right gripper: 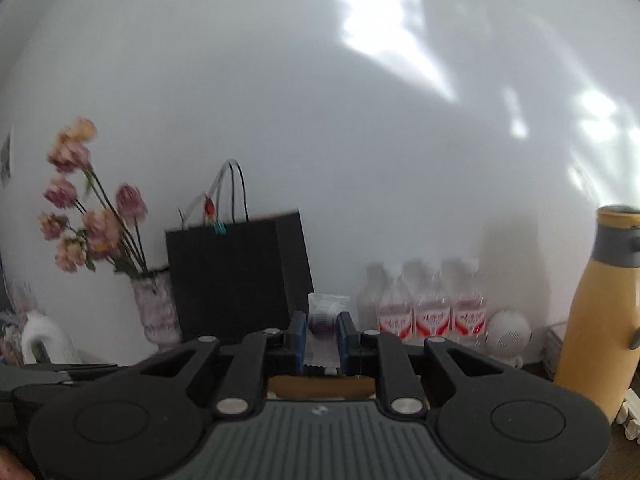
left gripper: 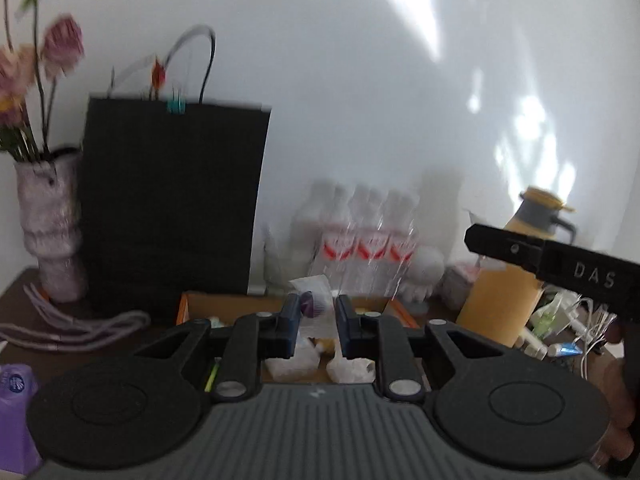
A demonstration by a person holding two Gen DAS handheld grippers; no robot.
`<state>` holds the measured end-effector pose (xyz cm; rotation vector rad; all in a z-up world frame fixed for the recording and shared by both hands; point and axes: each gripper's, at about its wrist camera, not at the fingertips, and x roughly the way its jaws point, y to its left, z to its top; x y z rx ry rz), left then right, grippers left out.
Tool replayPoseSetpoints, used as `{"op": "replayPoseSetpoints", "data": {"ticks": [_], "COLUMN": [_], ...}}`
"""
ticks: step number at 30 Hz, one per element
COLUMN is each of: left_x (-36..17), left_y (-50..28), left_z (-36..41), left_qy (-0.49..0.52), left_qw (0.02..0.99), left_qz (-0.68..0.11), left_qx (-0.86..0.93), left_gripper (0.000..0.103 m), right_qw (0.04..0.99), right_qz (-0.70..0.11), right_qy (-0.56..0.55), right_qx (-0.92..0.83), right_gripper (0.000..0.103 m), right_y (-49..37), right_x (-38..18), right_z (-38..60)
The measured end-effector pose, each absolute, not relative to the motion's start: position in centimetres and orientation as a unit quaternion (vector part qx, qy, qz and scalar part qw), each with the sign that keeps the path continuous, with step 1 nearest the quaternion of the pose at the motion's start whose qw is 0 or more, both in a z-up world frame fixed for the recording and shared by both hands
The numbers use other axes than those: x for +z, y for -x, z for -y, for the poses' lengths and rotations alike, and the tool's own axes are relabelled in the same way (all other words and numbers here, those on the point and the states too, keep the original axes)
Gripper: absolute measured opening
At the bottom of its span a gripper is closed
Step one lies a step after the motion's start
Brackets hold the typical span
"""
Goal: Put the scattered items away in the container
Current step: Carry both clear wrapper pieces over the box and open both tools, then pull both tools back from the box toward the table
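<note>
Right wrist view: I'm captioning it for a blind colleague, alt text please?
The right tool grips a clear packet with a purple item inside. Behind stand a black paper bag, a vase of flowers, water bottles and a yellow flask.

Both tools look alike — the left gripper (left gripper: 316,330) and the right gripper (right gripper: 322,338) each have a grey ribbed body, two round black discs, black link arms with silver rivets and blue-edged jaws. White raised letters — "DAS" — mark the right one's black side.
</note>
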<state>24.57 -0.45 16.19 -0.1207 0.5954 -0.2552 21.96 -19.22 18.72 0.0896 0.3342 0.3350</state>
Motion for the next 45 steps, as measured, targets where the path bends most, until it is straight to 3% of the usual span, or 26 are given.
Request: {"op": "replayPoseSetpoints", "data": {"ticks": [4, 7, 12, 17, 19, 21, 22, 26, 29, 31, 33, 34, 36, 37, 40, 42, 45], "left_x": [12.8, 7.4, 2.4, 0.7, 1.1, 2.0, 2.5, 4.8, 6.5, 7.6, 8.6, 8.9, 9.6, 9.9, 9.5, 9.0, 9.0], "left_y": [-34.2, -37.8, -40.6, -42.2, -42.1, -41.8, -41.6, -40.8, -39.5, -38.2, -36.1, -34.9, -32.0, -30.2, -24.5, -22.5, -21.1], "left_z": [0.0, 0.3, 0.3, 0.2, -0.1, -0.3, -0.5, -0.7, -0.8, -0.8, -1.1, -1.1, -0.9, -1.0, -1.0, -0.7, -0.4], "left_qy": [0.026, 0.003, 0.005, 0.015, 0.016, 0.017, 0.018, 0.03, 0.024, 0.013, 0.005, -0.003, -0.006, -0.004, 0.004, 0.01, 0.022], "left_qw": [0.904, 0.871, 0.856, 0.85, 0.851, 0.854, 0.856, 0.858, 0.859, 0.866, 0.883, 0.893, 0.922, 0.939, 0.978, 0.983, 0.983], "left_qz": [-0.415, -0.483, -0.51, -0.52, -0.517, -0.51, -0.508, -0.504, -0.505, -0.497, -0.468, -0.449, -0.386, -0.344, -0.208, -0.184, -0.184], "left_qx": [-0.099, -0.09, -0.084, -0.089, -0.092, -0.095, -0.096, -0.092, -0.078, -0.055, -0.033, -0.022, -0.007, -0.006, -0.01, -0.007, -0.019], "left_gripper": [0.02, 0.02, 0.02, 0.021, 0.03, 0.035, 0.038, 0.044, 0.058, 0.085, 0.094, 0.094, 0.098, 0.102, 0.103, 0.103, 0.103], "right_qw": [0.9, 0.861, 0.836, 0.815, 0.815, 0.813, 0.814, 0.826, 0.831, 0.836, 0.848, 0.859, 0.887, 0.905, 0.957, 0.969, 0.974], "right_qz": [-0.394, -0.483, -0.526, -0.554, -0.554, -0.557, -0.556, -0.54, -0.534, -0.528, -0.511, -0.495, -0.446, -0.408, -0.265, -0.207, -0.192], "right_qy": [-0.026, 0.002, 0.05, 0.063, 0.059, 0.049, 0.037, 0.025, 0.021, 0.02, 0.026, 0.028, 0.035, 0.03, -0.026, -0.049, -0.026], "right_qx": [0.182, 0.161, 0.15, 0.158, 0.157, 0.162, 0.164, 0.157, 0.154, 0.149, 0.137, 0.129, 0.117, 0.115, 0.112, 0.121, 0.117], "right_gripper": [0.015, 0.015, 0.015, 0.016, 0.018, 0.036, 0.045, 0.046, 0.049, 0.051, 0.061, 0.068, 0.068, 0.069, 0.08, 0.082, 0.082], "right_y": [-34.3, -39.7, -42.7, -44.2, -44.5, -44.9, -44.9, -44.1, -42.8, -41.5, -39.7, -38.6, -36.1, -34.7, -29.2, -26.6, -24.9], "right_x": [16.7, 11.5, 5.1, 1.8, 1.1, 1.2, 1.6, 4.3, 6.5, 7.7, 8.7, 9.1, 9.2, 9.3, 8.6, 7.9, 7.7], "right_z": [16.6, 15.1, 13.9, 12.6, 12.4, 12.5, 12.7, 13.9, 14.7, 15.4, 15.9, 16.4, 17.3, 17.7, 20.0, 21.0, 20.7]}}
